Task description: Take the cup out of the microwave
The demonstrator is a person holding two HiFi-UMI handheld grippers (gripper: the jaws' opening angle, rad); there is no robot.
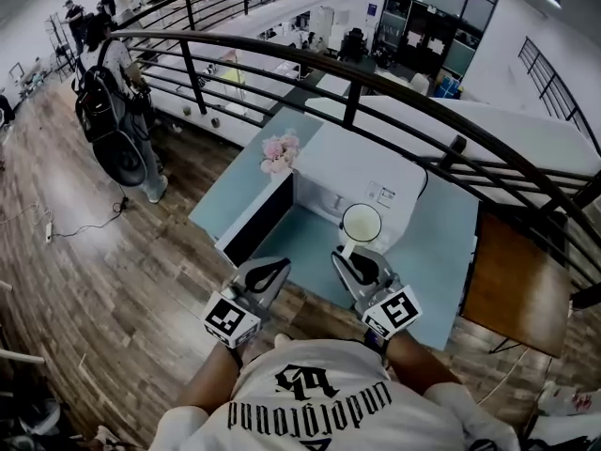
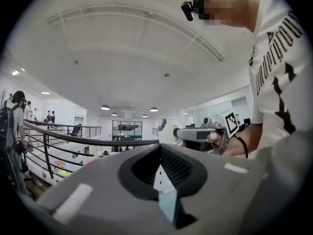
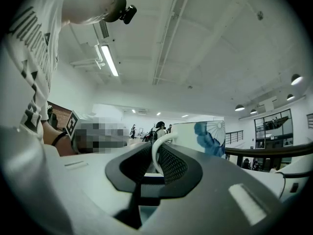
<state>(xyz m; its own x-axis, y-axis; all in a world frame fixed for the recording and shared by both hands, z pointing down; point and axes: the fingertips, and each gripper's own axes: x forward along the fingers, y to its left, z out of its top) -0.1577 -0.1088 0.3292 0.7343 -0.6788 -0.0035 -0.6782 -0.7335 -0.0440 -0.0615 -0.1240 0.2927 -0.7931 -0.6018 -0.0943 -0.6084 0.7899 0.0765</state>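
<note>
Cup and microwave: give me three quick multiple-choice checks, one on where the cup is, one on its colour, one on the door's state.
1. Where is the cup?
A inside the microwave
B held in front of the microwave
C on the floor

2. What colour is the cup's print?
A red
B blue
C green

3. How is the door of the microwave?
A open
B shut
C taken off

Answers:
1 B: the right gripper grips its handle outside the cavity.
2 B: blue shows on its white side in the right gripper view.
3 A: the door swings out to the left.
</note>
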